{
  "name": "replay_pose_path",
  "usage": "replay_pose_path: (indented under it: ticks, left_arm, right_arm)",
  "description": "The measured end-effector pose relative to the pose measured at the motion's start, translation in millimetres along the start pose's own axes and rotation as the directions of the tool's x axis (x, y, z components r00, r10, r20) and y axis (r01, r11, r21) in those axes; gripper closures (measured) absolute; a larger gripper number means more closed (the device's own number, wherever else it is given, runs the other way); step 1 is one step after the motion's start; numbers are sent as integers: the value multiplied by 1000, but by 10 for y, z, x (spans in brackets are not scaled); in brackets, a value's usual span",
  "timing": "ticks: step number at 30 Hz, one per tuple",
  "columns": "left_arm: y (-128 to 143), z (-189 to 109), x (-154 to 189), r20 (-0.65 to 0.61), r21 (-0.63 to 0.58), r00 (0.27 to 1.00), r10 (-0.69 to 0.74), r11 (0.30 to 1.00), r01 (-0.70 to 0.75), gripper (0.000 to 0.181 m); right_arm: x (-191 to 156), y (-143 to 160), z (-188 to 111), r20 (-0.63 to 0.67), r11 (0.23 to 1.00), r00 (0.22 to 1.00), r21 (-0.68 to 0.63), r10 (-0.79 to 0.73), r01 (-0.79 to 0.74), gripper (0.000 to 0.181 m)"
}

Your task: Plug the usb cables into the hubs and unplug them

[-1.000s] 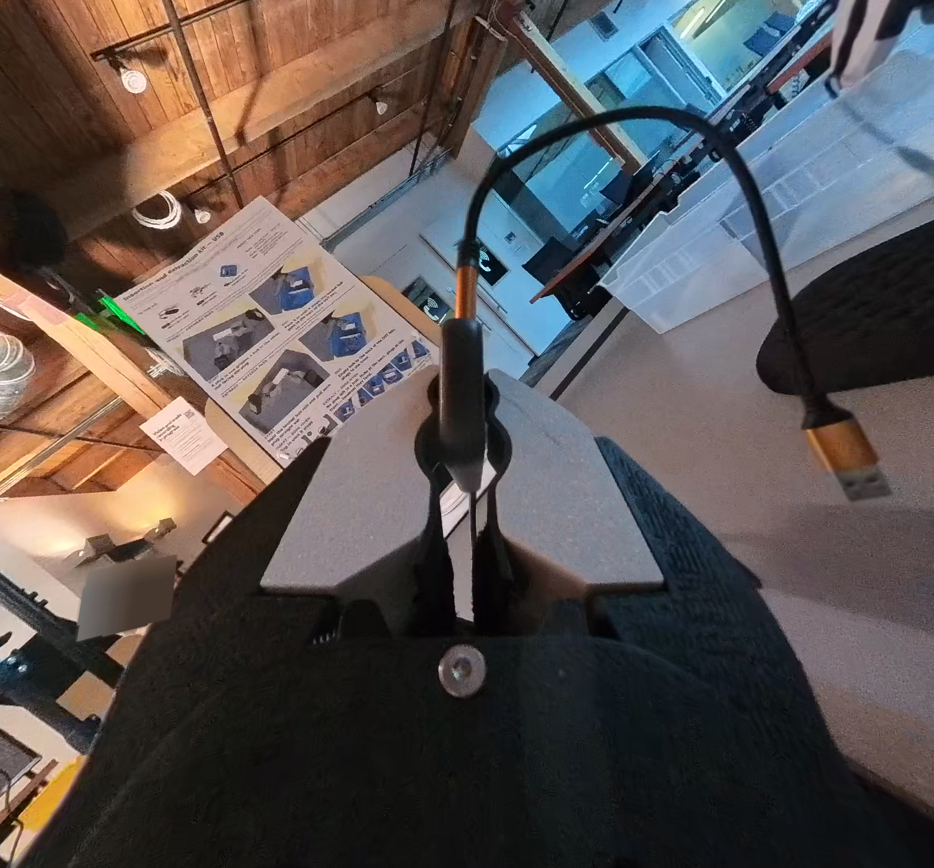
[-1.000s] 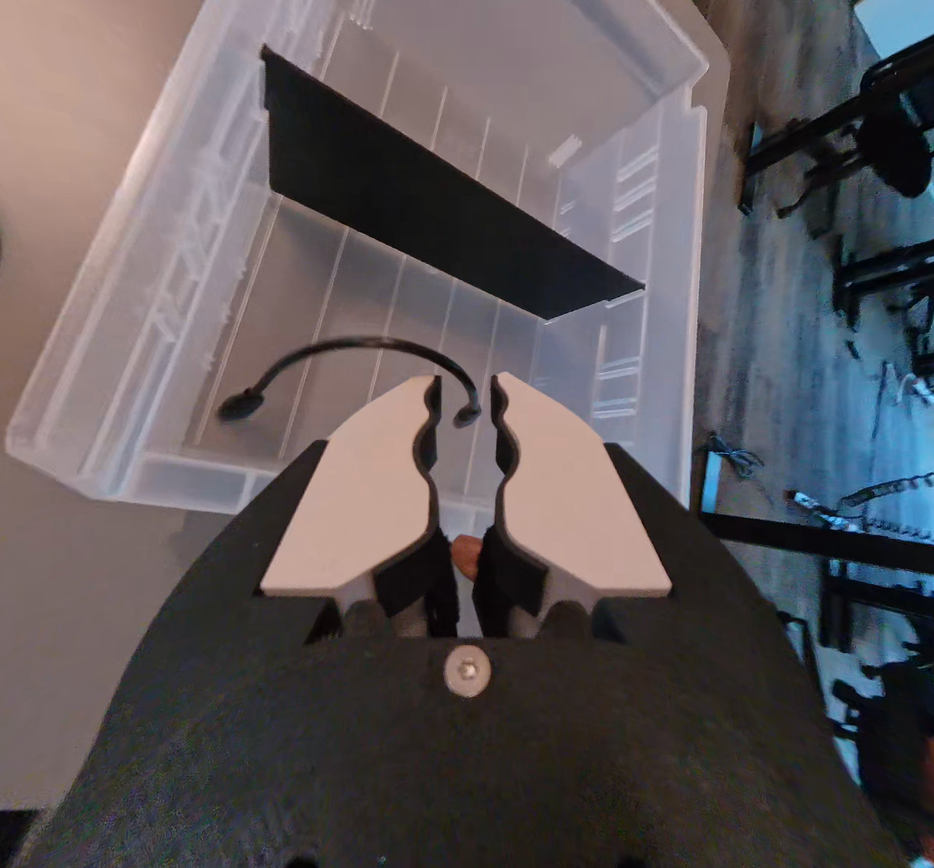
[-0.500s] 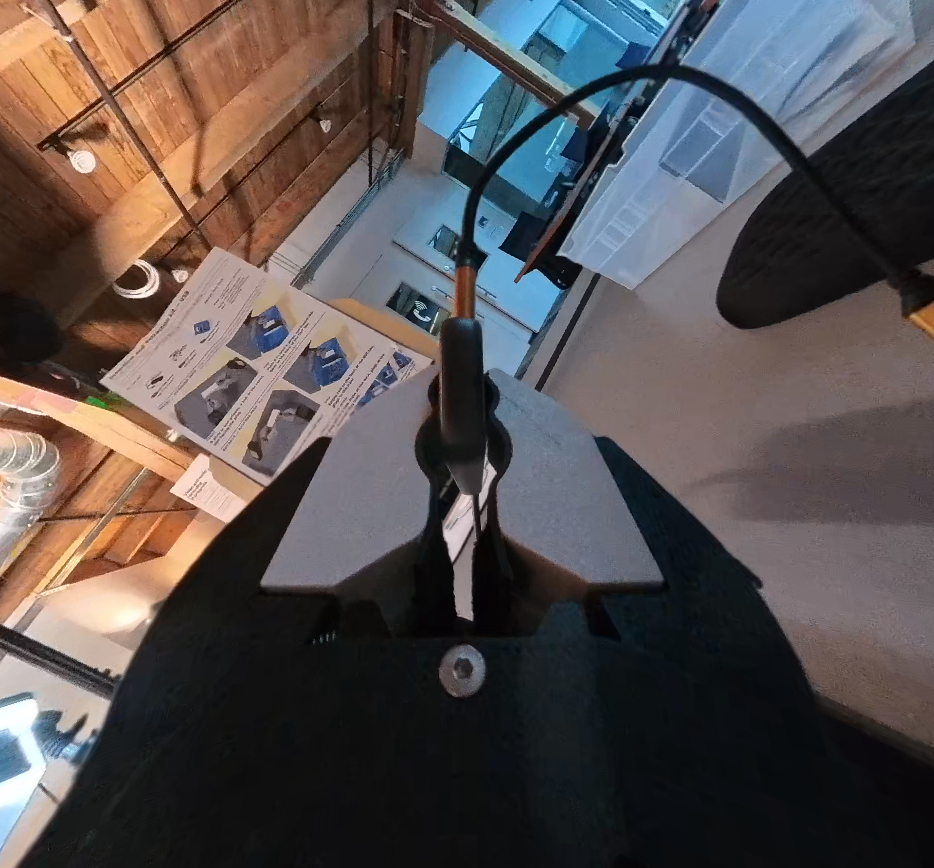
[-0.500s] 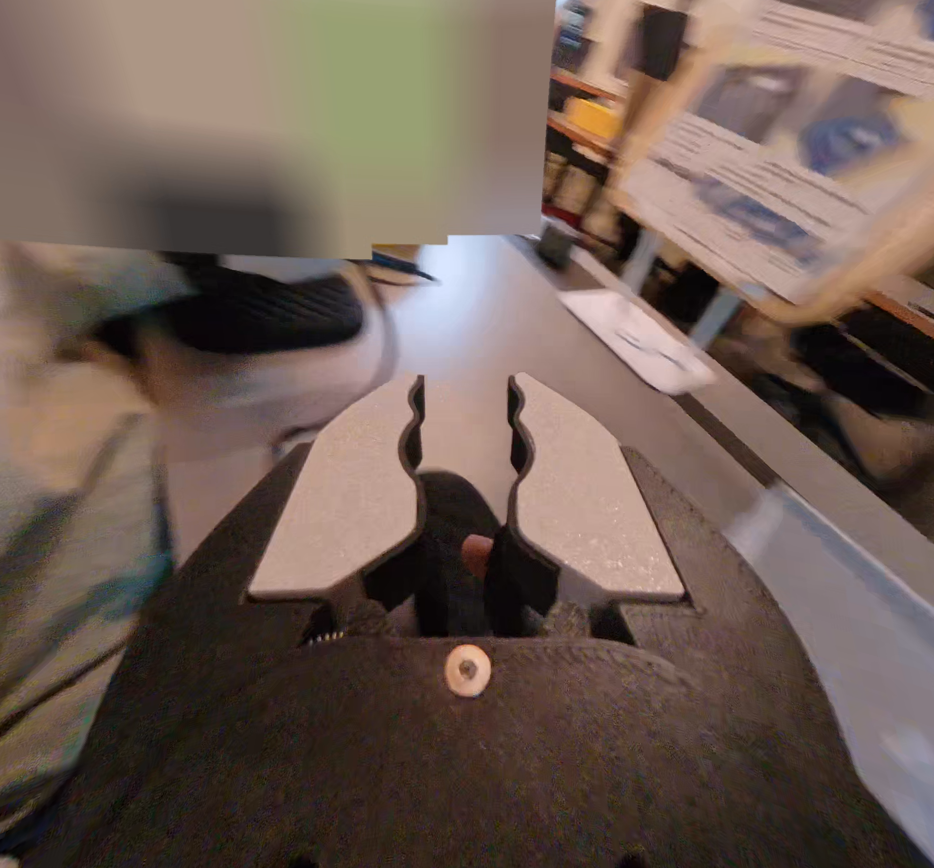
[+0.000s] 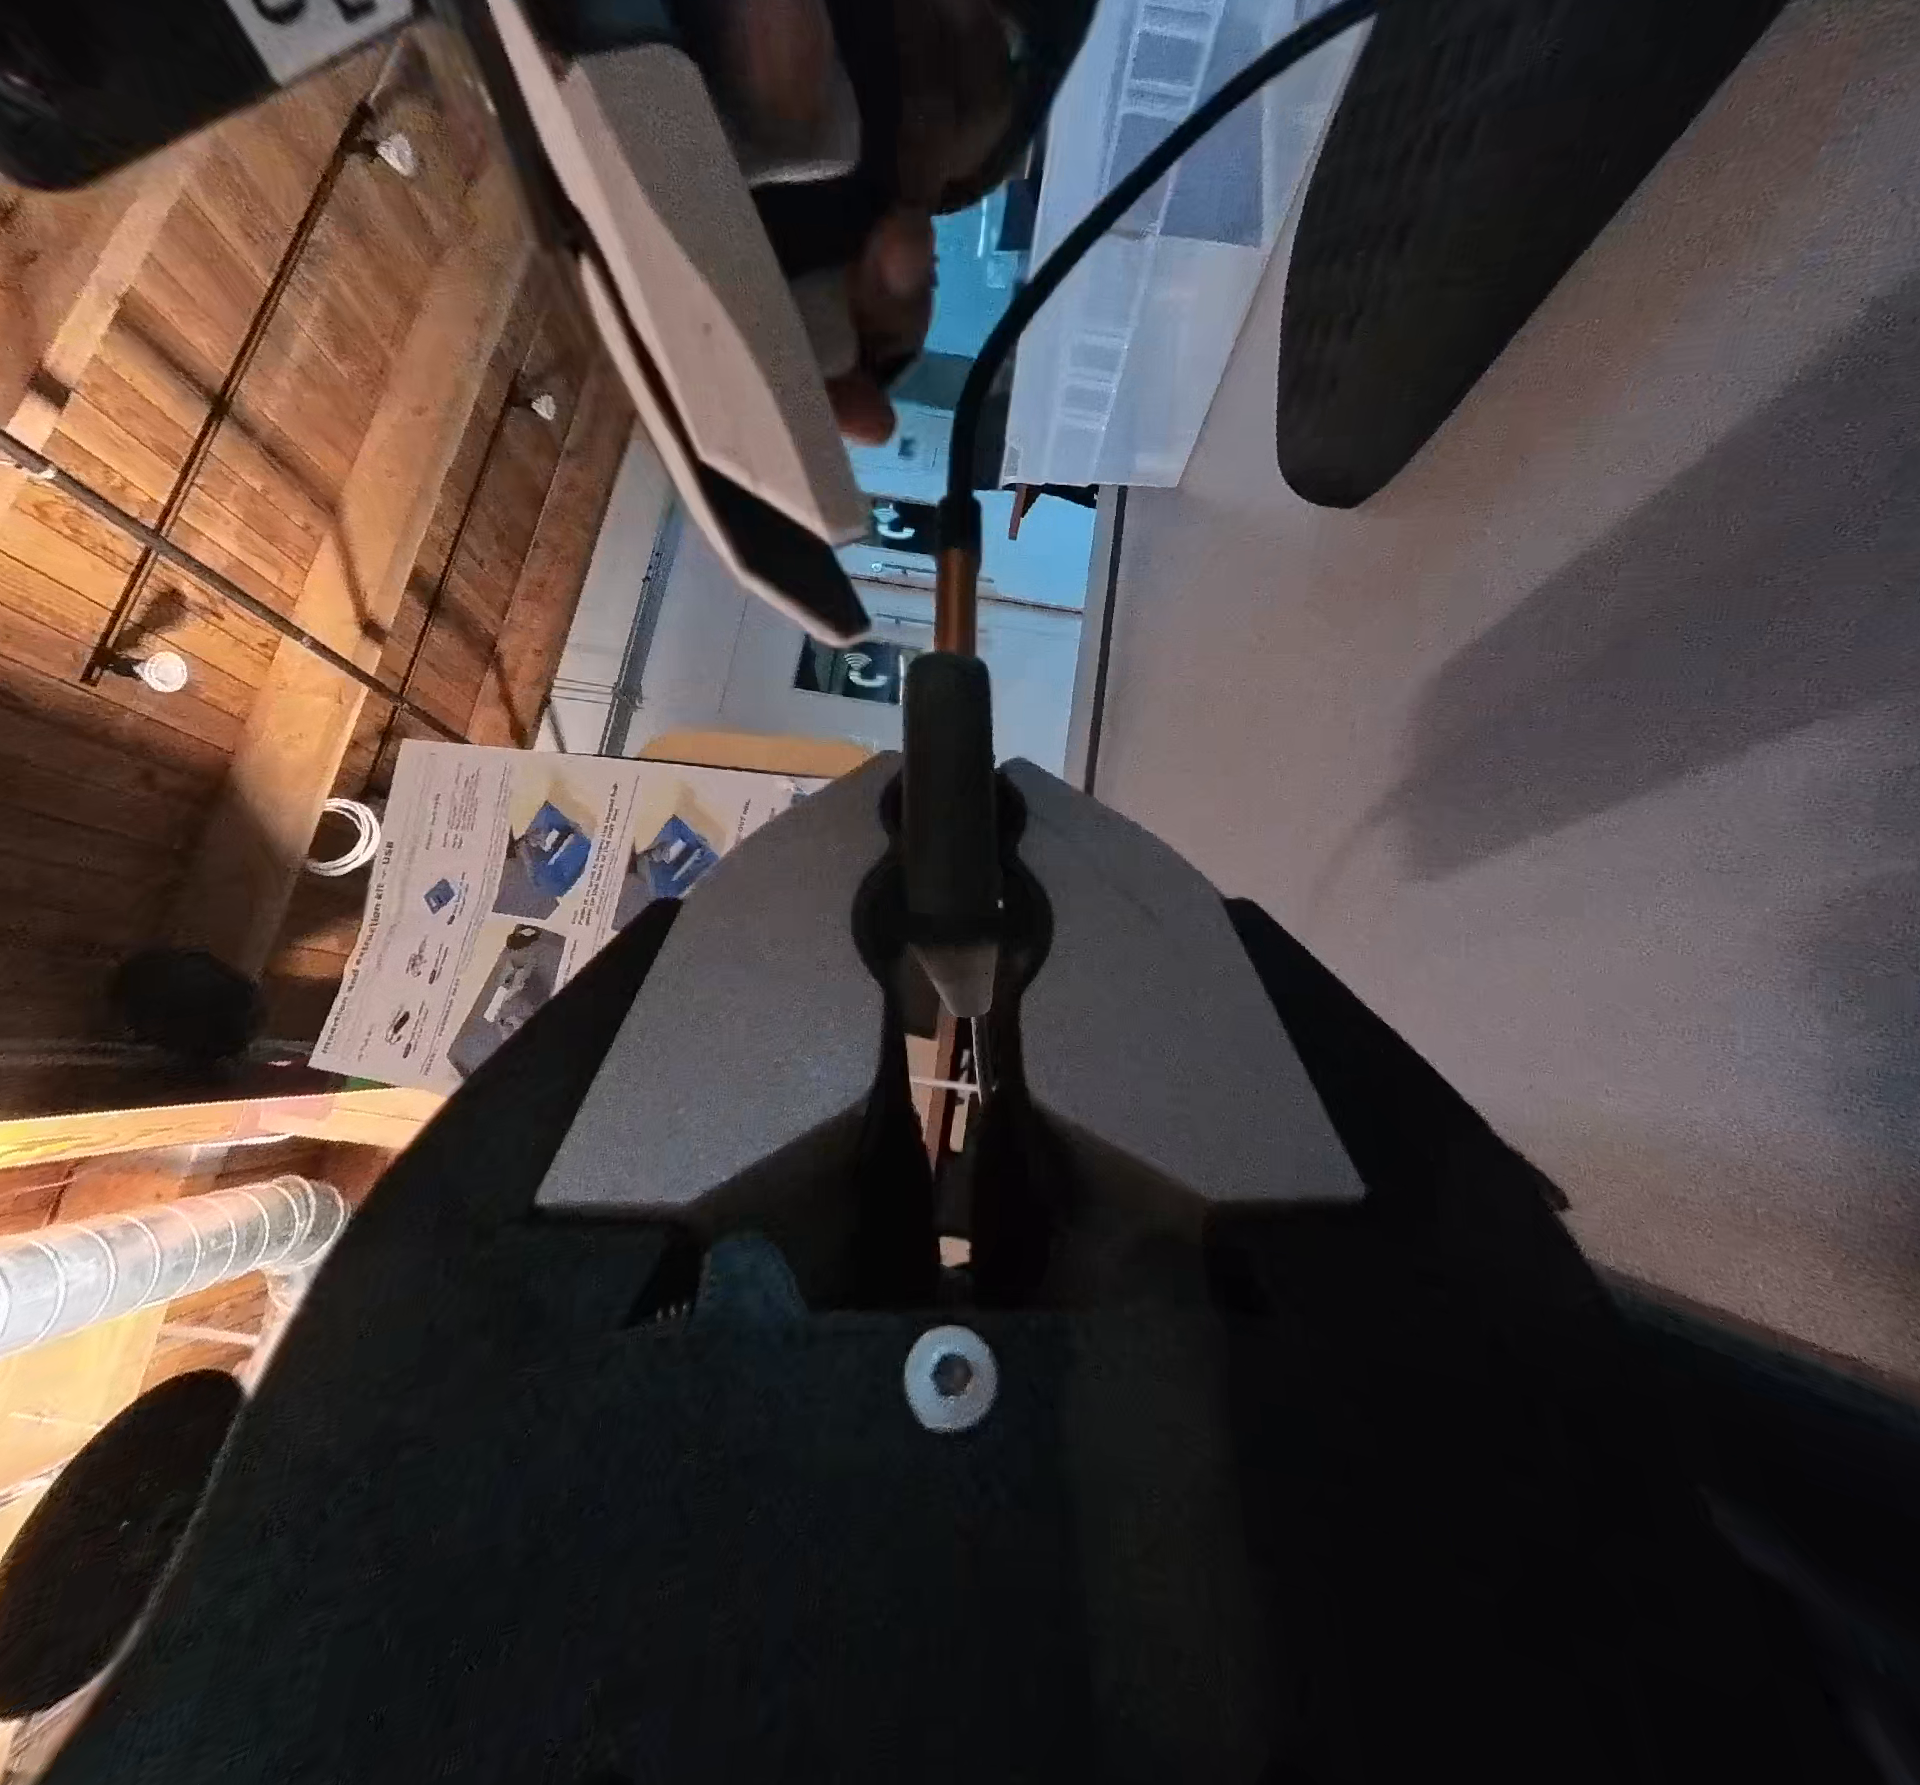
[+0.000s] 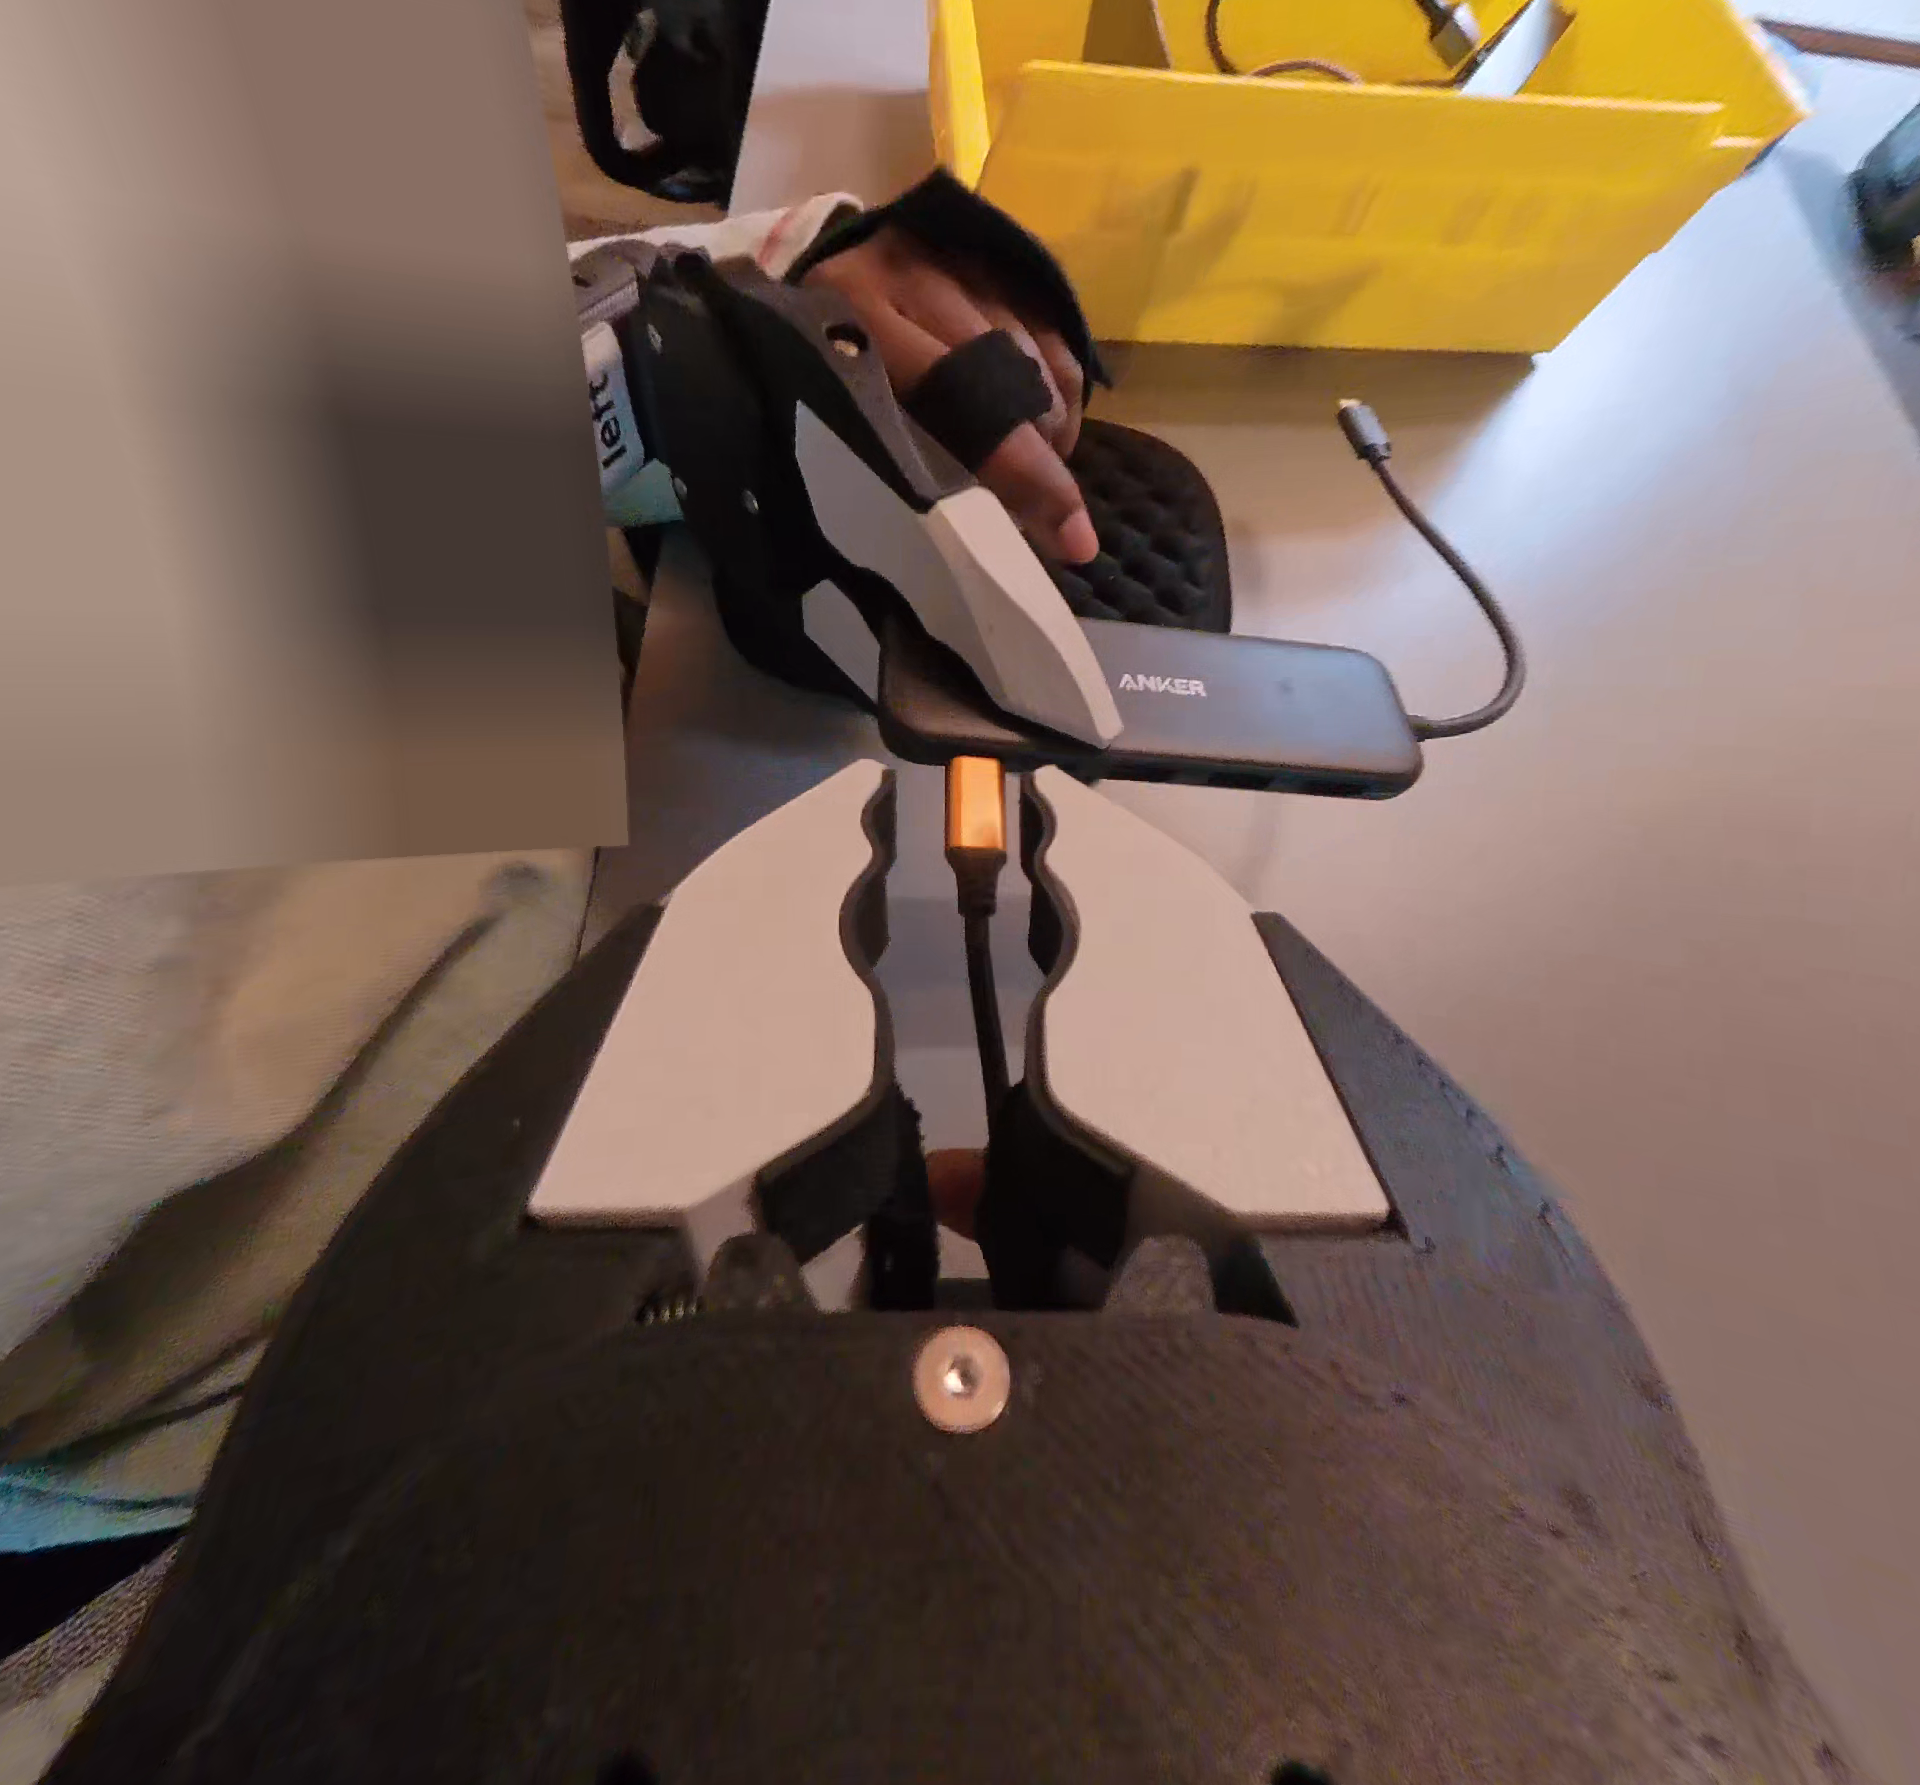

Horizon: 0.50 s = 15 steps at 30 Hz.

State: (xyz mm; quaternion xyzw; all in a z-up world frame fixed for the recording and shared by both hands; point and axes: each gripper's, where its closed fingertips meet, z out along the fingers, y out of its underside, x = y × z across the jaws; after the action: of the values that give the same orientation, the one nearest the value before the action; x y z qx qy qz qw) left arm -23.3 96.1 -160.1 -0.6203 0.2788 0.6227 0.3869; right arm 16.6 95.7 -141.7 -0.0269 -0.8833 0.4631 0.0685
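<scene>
My left gripper (image 5: 948, 785) is shut on a dark flat USB hub (image 5: 945, 800), seen edge-on. An orange USB plug (image 5: 956, 582) sits in the hub's edge, and its black cable (image 5: 1143, 166) arcs up to the right. In the right wrist view the left gripper (image 6: 1039, 686) holds the hub (image 6: 1268, 707) level above the table. My right gripper (image 6: 956, 785) is open, with its fingers on either side of the orange plug (image 6: 975, 805) and not touching it. The cable (image 6: 987, 997) runs back between them. The right gripper (image 5: 831, 572) also shows in the left wrist view, beside the plug.
A yellow bin (image 6: 1299, 208) holding a cable stands behind the hub. The hub's own lead (image 6: 1455, 582) trails right over the grey table (image 6: 1610, 800). A black foam pad (image 6: 1143, 530) lies under the left hand. A clear bin (image 5: 1143, 177) stands at the table's edge. About 4 centimetres separates my left fingertips from my right.
My right gripper has swung from the clear bin to the hub and now straddles the orange plug. My left gripper has turned while keeping its hold on the hub. The cable's free end has left view.
</scene>
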Motion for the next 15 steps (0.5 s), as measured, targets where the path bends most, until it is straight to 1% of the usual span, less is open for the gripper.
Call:
replay_pose_path:
  ticks: [3,5,7,9,11,13,15]
  left_arm:
    - [-1,-13,-29,11,12,1000,-26,1000,26,169]
    - [-8,-14,-12,-4,17,999,-41,999,41,169]
    - [-7,-16,3,-14,20,999,-48,999,48,169]
    - [3,-17,-48,3,24,996,-90,996,90,169]
    - [15,-22,-108,9,39,986,-165,986,165,168]
    - [25,-21,-111,0,40,981,-192,981,192,168]
    - [-16,-25,-100,-6,55,981,-192,980,192,168]
  right_arm:
    - [21,76,75,27,1000,1000,-14,15,-14,164]
    - [16,81,101,44,1000,999,3,21,-21,169]
    - [8,83,107,52,999,998,19,26,-27,170]
    - [24,22,80,18,998,1000,66,5,-6,170]
    - [41,-47,58,-31,995,1000,101,5,-2,170]
    - [42,-53,54,-63,996,998,91,-11,16,170]
    - [13,-39,26,-38,996,998,78,-47,50,170]
